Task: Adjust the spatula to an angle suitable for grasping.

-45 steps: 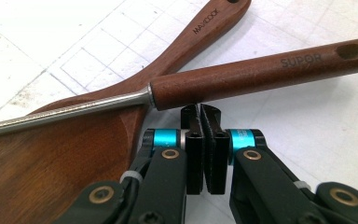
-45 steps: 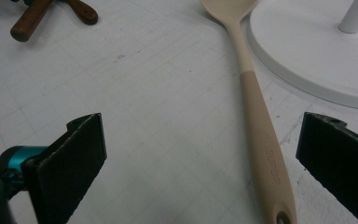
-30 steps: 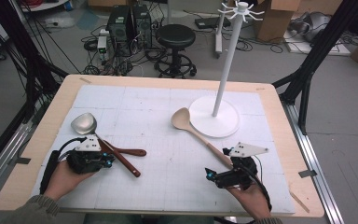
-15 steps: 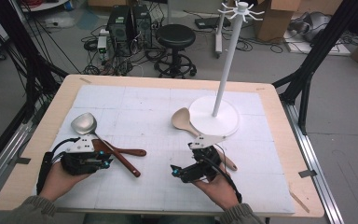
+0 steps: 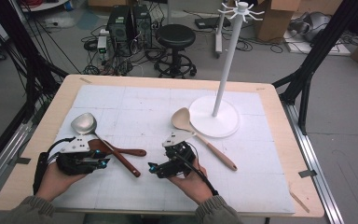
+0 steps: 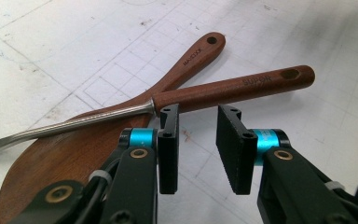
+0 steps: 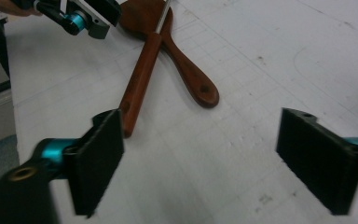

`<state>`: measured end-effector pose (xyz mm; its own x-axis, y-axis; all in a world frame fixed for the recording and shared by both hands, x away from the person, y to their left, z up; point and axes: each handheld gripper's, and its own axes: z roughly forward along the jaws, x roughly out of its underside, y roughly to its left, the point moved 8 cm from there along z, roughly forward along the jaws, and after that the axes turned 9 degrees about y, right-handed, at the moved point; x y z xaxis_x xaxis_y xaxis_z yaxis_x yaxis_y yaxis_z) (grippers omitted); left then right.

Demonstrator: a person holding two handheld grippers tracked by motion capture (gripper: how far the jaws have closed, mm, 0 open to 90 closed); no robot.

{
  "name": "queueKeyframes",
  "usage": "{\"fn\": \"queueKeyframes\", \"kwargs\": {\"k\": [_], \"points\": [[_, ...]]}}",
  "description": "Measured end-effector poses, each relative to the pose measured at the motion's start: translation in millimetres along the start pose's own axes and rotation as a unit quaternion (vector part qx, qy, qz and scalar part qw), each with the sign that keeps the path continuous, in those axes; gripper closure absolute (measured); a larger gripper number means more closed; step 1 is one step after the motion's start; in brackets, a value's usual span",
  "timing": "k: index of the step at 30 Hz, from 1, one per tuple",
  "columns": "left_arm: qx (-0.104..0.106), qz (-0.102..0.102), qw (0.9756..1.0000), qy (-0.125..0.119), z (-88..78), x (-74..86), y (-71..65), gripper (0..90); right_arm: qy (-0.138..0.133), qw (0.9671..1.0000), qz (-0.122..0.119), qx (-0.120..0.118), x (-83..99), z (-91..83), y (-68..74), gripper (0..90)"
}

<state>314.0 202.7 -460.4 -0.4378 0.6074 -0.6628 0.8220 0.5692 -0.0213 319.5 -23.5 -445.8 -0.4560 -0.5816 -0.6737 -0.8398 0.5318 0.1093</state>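
At lower left of the high view, left gripper point(image 5: 103, 163), jaws parted and just opening, empty beside the crossed steel ladle point(image 5: 103, 141) and wooden spoon point(image 5: 116, 150); right gripper point(image 5: 153, 167), wide but closing, approaching empty; both utensils unlifted, rack point(image 5: 224, 70) hooks bare.

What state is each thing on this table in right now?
Metal ladle: lying flat, its wooden handle crossing over the dark wooden spoon.
Dark wooden spoon: flat, under the ladle.
Pale wooden spoon: flat, beside the stand's base.
White hook stand: upright, hooks bare.
Left tool: open, nothing gripped.
Right tool: wide open, nothing between.
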Motion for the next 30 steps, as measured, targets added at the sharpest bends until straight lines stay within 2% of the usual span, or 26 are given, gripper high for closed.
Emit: {"fn": "queueKeyframes", "kwargs": {"k": [2,5,6,8,9,11,12,20,23,30], "points": [[0.0,0.0,1.0,0.0,0.1,0.0,0.0,69.4,0.001,1.0,0.0,-0.003,-1.0,2.3,1.4,14.9],[0.0,0.0,1.0,0.0,0.1,-0.1,0.1,68.5,0.006,0.9999,-0.01,-0.012,-4.8,13.7,6.9,14.9],[0.0,0.0,1.0,-0.001,0.0,-0.1,0.2,68.2,0.014,0.9996,-0.013,-0.022,-5.7,20.7,11.8,15.0],[-0.001,0.001,1.0,-0.001,-0.2,-0.1,0.5,68.0,0.016,0.9995,-0.014,-0.023,-6.1,23.3,13.2,15.2],[-0.001,0.0,1.0,-0.001,-0.3,-0.1,0.4,67.8,0.021,0.9992,-0.02,-0.027,-7.0,30.9,17.5,16.4],[-0.001,0.0,1.0,-0.002,-0.2,-0.2,0.5,67.5,0.022,0.9991,-0.023,-0.029,-7.5,33.6,19.3,17.6],[-0.001,-0.001,1.0,-0.002,-0.1,-0.2,0.6,66.9,0.023,0.9987,-0.027,-0.036,-8.5,38.8,22.7,21.5],[0.0,-0.002,1.0,-0.004,-0.3,-0.3,1.0,66.5,0.041,0.9968,-0.013,-0.067,-8.7,58.7,34.3,28.7],[0.0,-0.003,1.0,-0.004,-0.4,-0.3,1.0,66.3,0.044,0.9965,-0.016,-0.068,-8.8,62.9,36.7,29.6],[-0.001,-0.003,1.0,-0.006,-1.2,-0.5,1.7,65.4,0.054,0.9957,-0.023,-0.072,-8.5,73.2,44.0,37.8]]}}
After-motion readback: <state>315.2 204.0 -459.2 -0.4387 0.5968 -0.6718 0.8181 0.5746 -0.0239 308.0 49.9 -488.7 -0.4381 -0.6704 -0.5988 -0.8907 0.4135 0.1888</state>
